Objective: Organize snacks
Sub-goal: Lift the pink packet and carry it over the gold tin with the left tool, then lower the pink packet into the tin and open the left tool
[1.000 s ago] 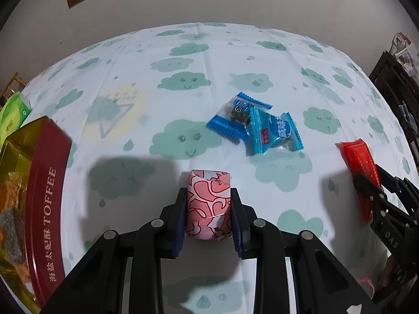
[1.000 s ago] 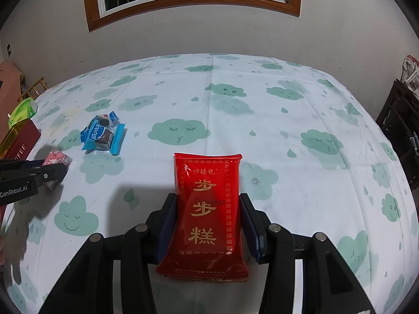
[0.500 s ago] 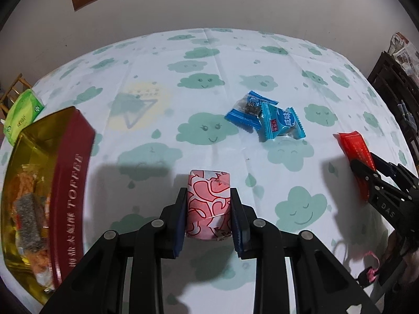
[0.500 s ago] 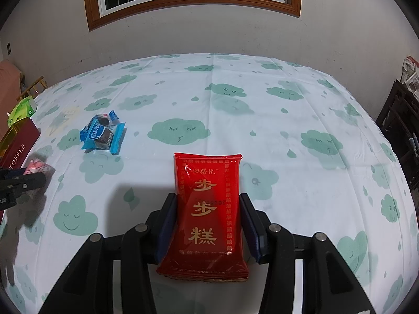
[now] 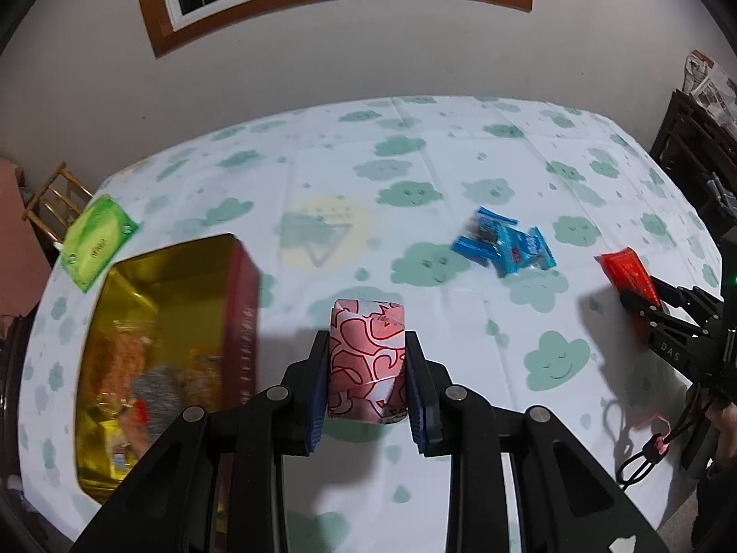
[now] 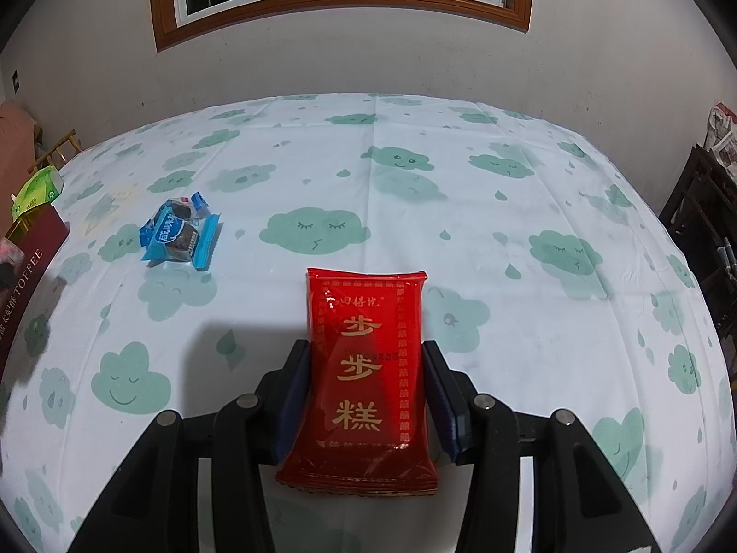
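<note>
Left wrist view: tin [image 5: 161, 350] sits at table's [image 5: 460, 175] left edge, w/ snacks inside. Flat packet [image 5: 98, 240] lies just behind tin, far-left corner. Wrapped candy [image 5: 367, 359] sits btwn left gripper's [image 5: 367, 385] pads, right of tin. Two small packets [image 5: 504, 249] lie touching, mid-table, farther & to the right. Long packet [image 5: 628, 276] lies at right edge. Right wrist view: same packet [image 6: 361, 375] btwn right gripper's [image 6: 364, 398] fingers; small packets [image 6: 179, 237] far-left of it.

Both claws, the left claw [image 5: 367, 385] and right claw [image 6: 366, 398], are black linkage arms with silver screws and dark-blue pads.
</note>
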`<state>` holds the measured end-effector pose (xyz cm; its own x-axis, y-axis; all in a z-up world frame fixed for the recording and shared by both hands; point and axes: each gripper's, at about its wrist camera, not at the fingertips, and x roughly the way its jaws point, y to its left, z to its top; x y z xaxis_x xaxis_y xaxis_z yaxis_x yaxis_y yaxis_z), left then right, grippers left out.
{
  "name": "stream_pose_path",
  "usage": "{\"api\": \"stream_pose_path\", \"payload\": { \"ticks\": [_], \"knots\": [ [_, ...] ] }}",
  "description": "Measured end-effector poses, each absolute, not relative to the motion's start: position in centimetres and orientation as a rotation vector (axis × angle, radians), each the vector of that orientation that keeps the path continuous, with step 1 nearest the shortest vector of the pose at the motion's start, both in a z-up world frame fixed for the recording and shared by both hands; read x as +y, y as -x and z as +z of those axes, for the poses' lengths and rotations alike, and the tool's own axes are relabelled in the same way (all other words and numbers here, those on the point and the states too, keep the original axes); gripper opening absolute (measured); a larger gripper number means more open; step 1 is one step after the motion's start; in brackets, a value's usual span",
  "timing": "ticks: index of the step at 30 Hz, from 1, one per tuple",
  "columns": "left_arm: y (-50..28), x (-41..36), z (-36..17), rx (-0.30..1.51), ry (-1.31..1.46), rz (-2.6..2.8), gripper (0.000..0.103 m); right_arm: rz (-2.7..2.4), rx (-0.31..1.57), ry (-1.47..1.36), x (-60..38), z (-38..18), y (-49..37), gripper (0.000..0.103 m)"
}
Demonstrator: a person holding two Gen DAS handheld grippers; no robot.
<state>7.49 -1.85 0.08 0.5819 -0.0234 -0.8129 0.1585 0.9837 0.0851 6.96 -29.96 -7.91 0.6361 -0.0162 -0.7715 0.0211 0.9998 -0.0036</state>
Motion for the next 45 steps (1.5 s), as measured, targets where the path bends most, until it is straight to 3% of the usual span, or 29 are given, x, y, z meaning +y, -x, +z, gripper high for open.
{"api": "stream_pose_path", "payload": {
  "ticks": [24, 45],
  "knots": [
    [-7.3, 11.2, 3.5, 0.932, -0.11, 0.073, 0.026, -0.022, 0.882, -0.004, -29.9, -7.9, -7.0, 0.049],
    [-7.1, 17.5, -1.8, 1.073, -0.149, 0.074, 0.026, -0.023, 0.882, -0.003, -29.9, -7.9, -7.0, 0.05]
  ]
}}
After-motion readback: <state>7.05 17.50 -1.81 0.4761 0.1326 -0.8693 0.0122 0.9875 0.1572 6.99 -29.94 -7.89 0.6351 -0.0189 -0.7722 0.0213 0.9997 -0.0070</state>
